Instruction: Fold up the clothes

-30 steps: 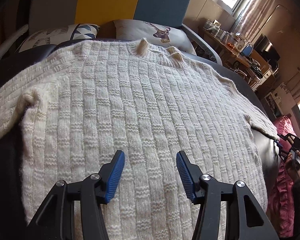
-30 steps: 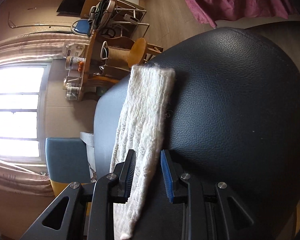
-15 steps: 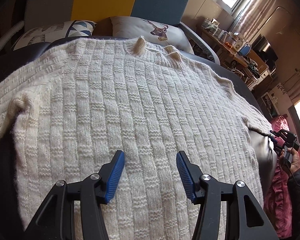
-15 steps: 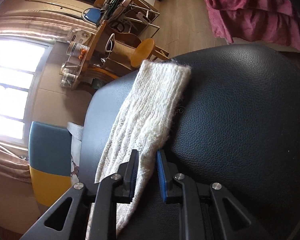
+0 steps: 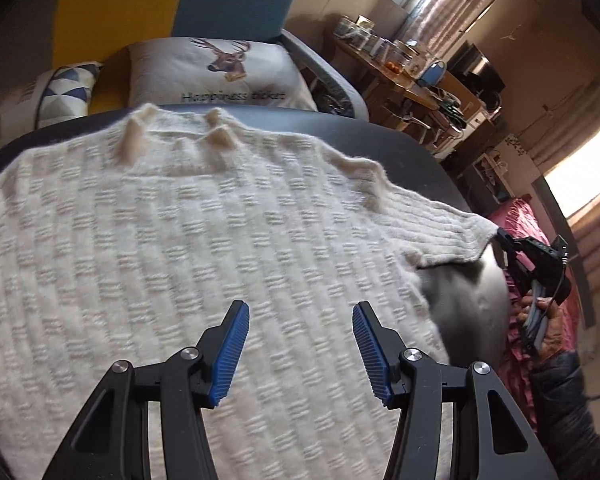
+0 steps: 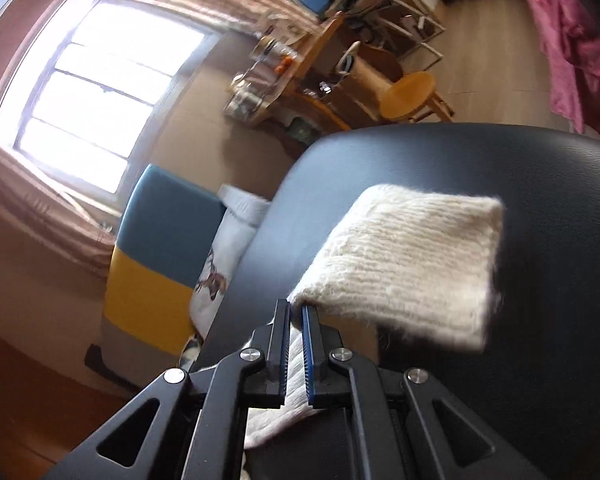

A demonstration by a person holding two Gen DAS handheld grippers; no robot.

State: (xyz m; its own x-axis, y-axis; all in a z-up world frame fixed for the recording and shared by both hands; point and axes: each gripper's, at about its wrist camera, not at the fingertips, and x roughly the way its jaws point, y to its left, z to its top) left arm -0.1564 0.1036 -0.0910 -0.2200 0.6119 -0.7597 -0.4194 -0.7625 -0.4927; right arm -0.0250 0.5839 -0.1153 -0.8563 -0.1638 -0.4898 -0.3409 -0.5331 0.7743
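A cream knitted sweater (image 5: 172,240) lies spread flat on a black leather surface (image 5: 380,128). My left gripper (image 5: 300,344) is open and hovers just above the sweater's body. My right gripper (image 6: 296,320) is shut on the sweater's sleeve (image 6: 412,256) and holds the cuff end lifted off the leather. In the left wrist view the right gripper (image 5: 500,242) shows at the far right, at the end of the sleeve (image 5: 440,232).
A deer-print pillow (image 5: 220,76) and a patterned pillow (image 5: 64,92) lie beyond the collar against a yellow and blue backrest (image 5: 172,4). A cluttered wooden desk (image 5: 396,64), a stool (image 6: 408,92) and pink fabric (image 6: 572,40) stand beside the leather surface.
My right gripper closed on the sleeve and lifted it, so the cuff now hangs folded over. My left gripper moved forward and right over the sweater, still open.
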